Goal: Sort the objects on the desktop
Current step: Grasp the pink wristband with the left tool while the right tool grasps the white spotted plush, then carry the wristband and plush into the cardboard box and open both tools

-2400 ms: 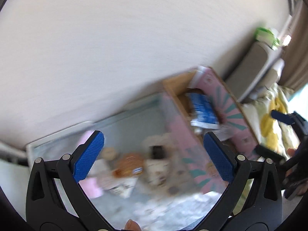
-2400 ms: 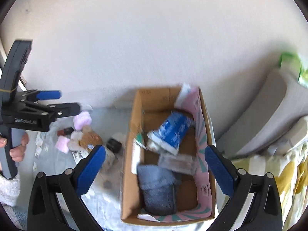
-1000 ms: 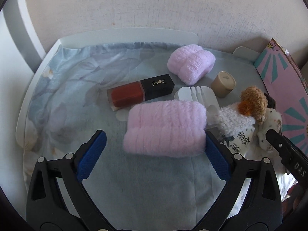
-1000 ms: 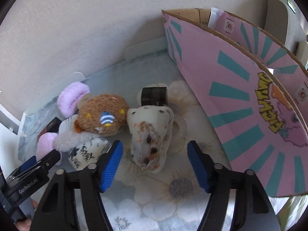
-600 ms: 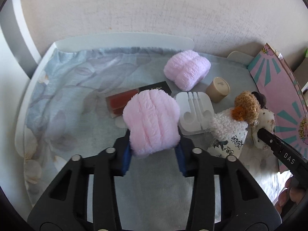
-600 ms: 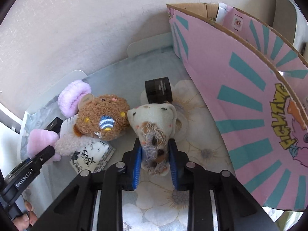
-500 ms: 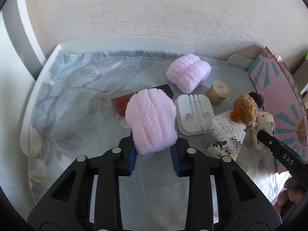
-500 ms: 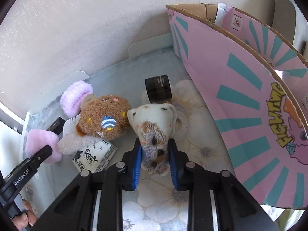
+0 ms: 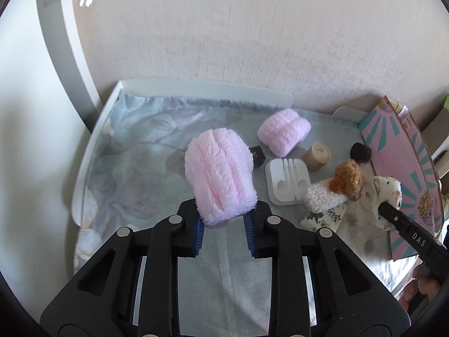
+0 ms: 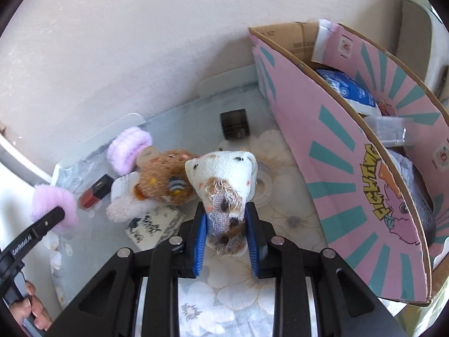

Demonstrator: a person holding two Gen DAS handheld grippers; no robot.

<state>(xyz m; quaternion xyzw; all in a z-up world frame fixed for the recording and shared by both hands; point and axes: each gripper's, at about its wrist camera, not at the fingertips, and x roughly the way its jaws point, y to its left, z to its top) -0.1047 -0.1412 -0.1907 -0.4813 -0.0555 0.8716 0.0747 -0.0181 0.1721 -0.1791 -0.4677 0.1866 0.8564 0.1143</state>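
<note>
left wrist view: the left gripper [image 9: 224, 231] pinches the near end of a fluffy pale-pink plush roll [image 9: 220, 175], its blue pads sunk into the pile and the roll standing up and away from the jaws, clear of the grey floral cloth [image 9: 134, 174] covering the desk. beyond it lie a second pink plush roll [image 9: 284, 134], a white moulded plastic cable holder [image 9: 286, 181], a short tan cylinder [image 9: 317, 156] and a brown knitted bear [image 9: 348, 178].

right wrist view: the right gripper [image 10: 227, 238] is clamped on the lower part of a cream knitted soft toy with brown and orange patches [image 10: 226, 185], held just beside the bear and near a small black jar [image 10: 235, 125]. to its right stands the open pink cardboard box with teal rays [image 10: 350, 151], already holding a blue packet [image 10: 348, 90] and a grey-blue folded cloth [image 10: 418, 191].

judged from this, both picks are made and the carry to the box comes next. doing it well means lifting each soft item high enough to clear the box's tall near wall before crossing over it, since a snag on the rim could drag plush out of a shallow pinch. the pink roll, held only at its end, may droop or swing, so a steady, unhurried arc suits it. with both hands heading for one opening, sending them in one after the other keeps the grippers from colliding, and each should let go only once its load is well inside.
</note>
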